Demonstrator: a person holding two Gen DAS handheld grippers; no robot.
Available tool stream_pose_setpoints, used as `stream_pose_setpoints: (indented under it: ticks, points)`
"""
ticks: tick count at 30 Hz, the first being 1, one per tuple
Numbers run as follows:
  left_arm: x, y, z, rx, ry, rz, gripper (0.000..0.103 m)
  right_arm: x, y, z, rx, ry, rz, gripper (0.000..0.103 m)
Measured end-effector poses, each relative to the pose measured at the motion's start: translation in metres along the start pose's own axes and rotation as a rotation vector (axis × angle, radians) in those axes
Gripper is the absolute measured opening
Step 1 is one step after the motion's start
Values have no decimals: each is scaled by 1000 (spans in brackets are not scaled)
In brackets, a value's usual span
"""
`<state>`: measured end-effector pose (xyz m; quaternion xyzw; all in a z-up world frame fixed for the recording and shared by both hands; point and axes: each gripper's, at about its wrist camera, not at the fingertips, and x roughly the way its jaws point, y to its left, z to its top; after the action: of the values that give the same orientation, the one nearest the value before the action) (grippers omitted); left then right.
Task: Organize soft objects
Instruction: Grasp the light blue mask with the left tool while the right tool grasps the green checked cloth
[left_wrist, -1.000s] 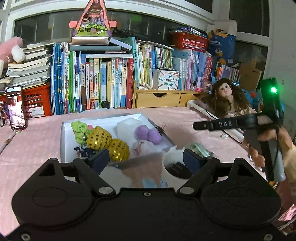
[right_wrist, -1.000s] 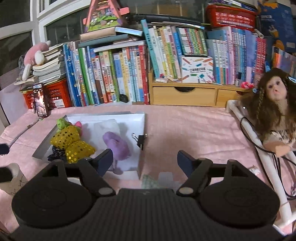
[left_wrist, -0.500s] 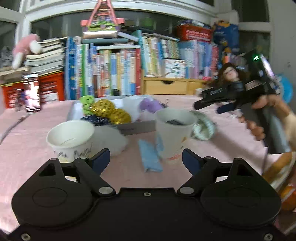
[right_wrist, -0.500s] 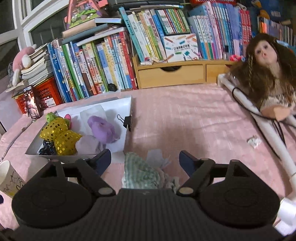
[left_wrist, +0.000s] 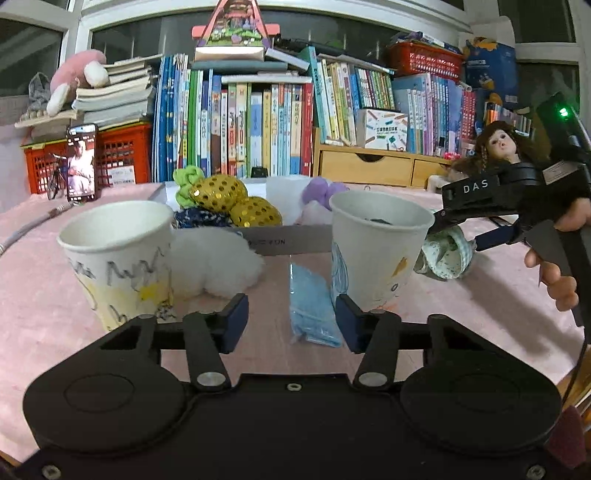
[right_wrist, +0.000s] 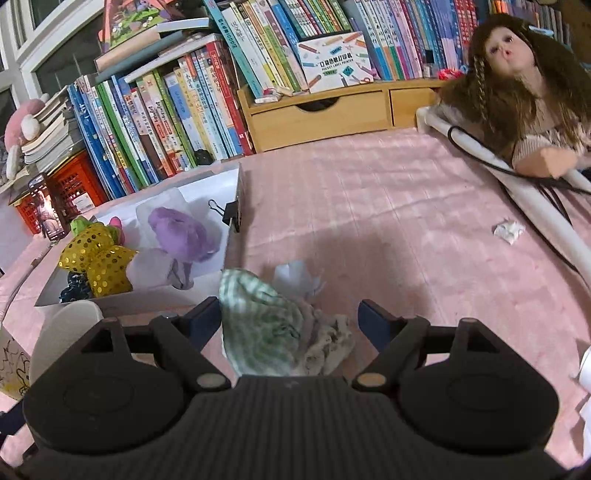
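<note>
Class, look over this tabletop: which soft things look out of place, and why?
Three soft things lie loose on the pink cloth outside the white tray: a white fluff ball beside the left cup, a flat blue piece between the cups, and a crumpled green-and-white cloth near the tray's corner. The other soft toys sit in the tray.

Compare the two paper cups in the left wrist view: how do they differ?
The left paper cup carries black zigzag scribble and a yellow patch; the right paper cup carries blue and orange-yellow drawing.
The left paper cup shows nothing inside from this angle; the right paper cup shows something dark just below its rim.
White fluff sits against the left paper cup; the blue packet lies by the right paper cup's base.
Both stand upright, white, on the pink cloth.
</note>
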<state>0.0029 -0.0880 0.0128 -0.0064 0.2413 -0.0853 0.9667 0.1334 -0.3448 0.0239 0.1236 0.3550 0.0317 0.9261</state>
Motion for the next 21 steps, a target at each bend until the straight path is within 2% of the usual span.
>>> stream_pose_setpoints:
  ticks: [6, 8, 10, 13, 14, 16, 18, 21]
  points:
    - [19, -5, -2, 11, 22, 17, 44, 6, 3, -2, -5, 10, -5, 88]
    - [25, -5, -3, -4, 35, 9, 39, 9, 6, -1, -10, 12, -13, 88]
    - [28, -4, -2, -23, 42, -10, 28, 11, 7, -1, -17, 13, -18, 88]
    - [28, -4, -1, -22, 43, -26, 23, 14, 9, 0, -28, 15, -23, 87]
    - [27, -3, 0, -17, 43, -27, 23, 15, 10, 1, -33, 15, -26, 84]
    - [24, -3, -1, -13, 43, -28, 22, 15, 12, 0, -42, 21, -41, 68]
    - [20, -2, -2, -9, 46, -32, 22, 14, 13, 0, -55, 23, -62, 60]
    - [10, 1, -3, 4, 47, -40, 22, 7, 12, -3, -70, 23, -67, 52]
